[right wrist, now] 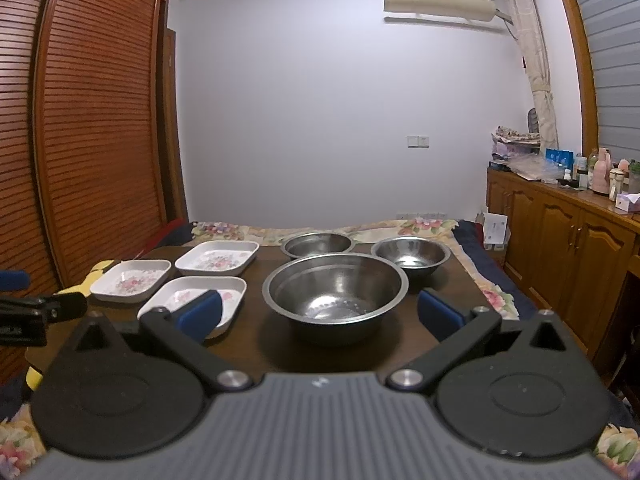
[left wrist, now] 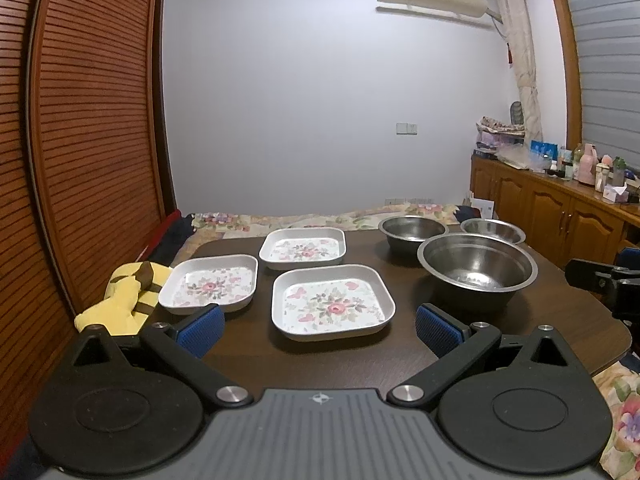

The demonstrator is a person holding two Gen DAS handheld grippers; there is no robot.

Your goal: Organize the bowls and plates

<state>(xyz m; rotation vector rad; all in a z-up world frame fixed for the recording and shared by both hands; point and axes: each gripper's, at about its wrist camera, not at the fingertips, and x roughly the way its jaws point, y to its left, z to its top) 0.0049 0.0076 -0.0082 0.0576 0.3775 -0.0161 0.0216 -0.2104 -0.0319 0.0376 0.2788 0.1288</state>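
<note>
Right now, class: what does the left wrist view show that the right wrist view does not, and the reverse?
Left wrist only: the yellow cloth nearly whole and the right gripper's side at the right edge.

Right wrist only: the left gripper's side at the left edge.

Both: three floral plates, nearest one, three steel bowls, largest, the dark table, both grippers open.

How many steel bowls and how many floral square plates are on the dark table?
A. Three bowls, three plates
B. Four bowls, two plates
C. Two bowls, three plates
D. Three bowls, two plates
A: one large steel bowl with two smaller steel bowls behind it, and three floral plates lie apart on the table.
</note>
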